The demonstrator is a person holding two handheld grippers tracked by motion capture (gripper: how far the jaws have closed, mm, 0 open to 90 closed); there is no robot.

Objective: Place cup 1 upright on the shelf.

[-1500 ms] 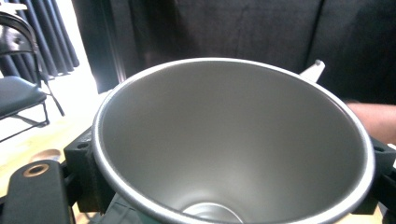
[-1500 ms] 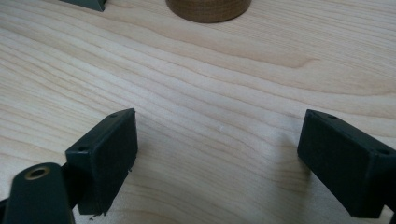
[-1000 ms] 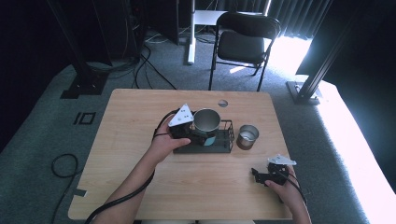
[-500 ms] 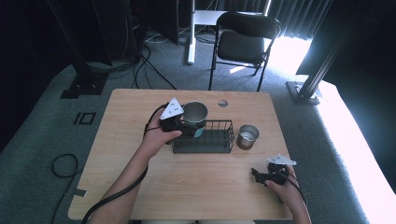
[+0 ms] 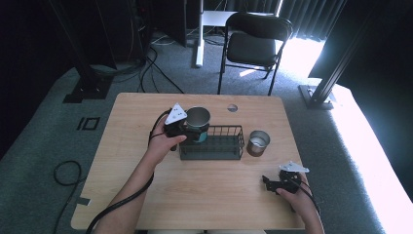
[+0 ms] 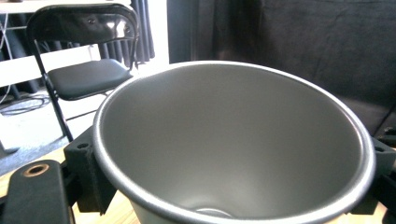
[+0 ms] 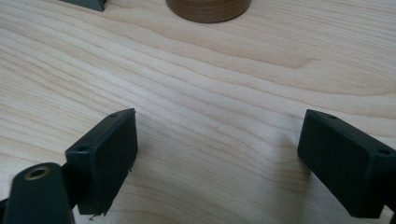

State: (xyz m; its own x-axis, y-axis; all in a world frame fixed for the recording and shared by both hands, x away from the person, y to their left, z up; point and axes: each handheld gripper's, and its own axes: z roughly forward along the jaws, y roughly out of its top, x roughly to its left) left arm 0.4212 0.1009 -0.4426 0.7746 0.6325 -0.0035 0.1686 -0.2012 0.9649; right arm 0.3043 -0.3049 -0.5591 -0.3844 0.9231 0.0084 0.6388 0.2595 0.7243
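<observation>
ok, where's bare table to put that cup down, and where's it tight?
The left gripper holds the metal cup by the wire basket. Bare wood: the whole left part of the table, and the wide strip between basket and near edge, up to the right gripper. Tight: between the basket and the second cup at its right end.

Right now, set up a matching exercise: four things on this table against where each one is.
1. large grey metal cup
2. small silver metal cup
3. black wire basket
4. right tool

a. open, low over bare wood at the near right
b. standing right of the basket
c. clamped in the left tool
d. mid-table, between the two cups

Pairs: 1-c, 2-b, 3-d, 4-a
</observation>
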